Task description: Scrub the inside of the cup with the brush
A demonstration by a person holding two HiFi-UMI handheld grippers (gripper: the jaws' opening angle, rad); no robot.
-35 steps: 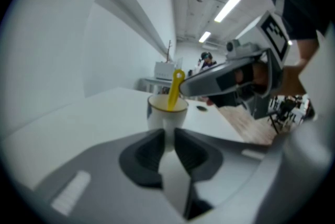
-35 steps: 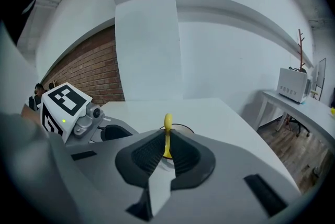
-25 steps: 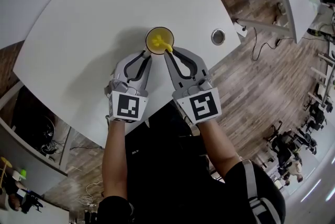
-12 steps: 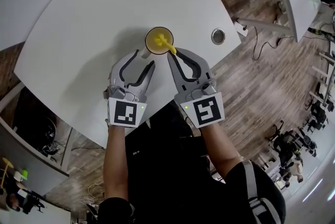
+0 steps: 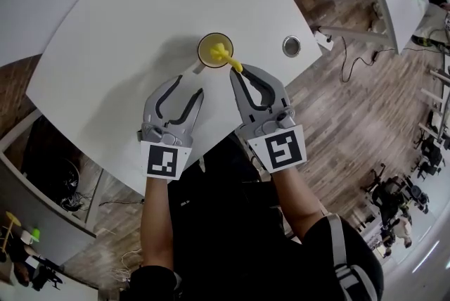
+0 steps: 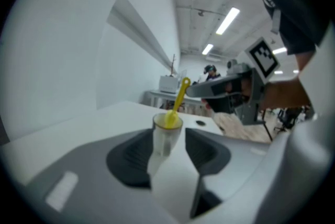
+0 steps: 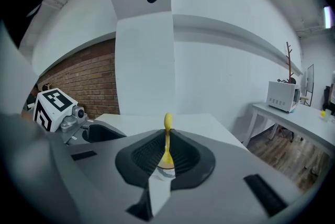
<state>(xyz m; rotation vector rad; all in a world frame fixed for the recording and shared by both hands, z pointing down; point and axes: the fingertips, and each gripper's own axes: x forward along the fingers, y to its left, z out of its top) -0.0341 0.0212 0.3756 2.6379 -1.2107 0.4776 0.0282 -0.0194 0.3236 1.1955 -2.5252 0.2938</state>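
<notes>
Right gripper (image 5: 241, 73) has its jaws clamped on the brush (image 5: 223, 53) handle, with the brush head down inside the cup (image 5: 209, 48), which stands on the table (image 5: 140, 25). Left gripper (image 5: 188, 85) is wide open with nothing in it, and the cup is just past its tips. I'd guess the scrubbing's either mid-way or about done. Can't tell how clean the cup is.

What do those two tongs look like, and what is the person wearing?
The left tongs and right tongs are grey plastic, each with two curved jaws lined with dark ribbed pads. Each carries a white cube with a black square marker. The person wears a black short-sleeved top; the right sleeve has pale stripes.
</notes>
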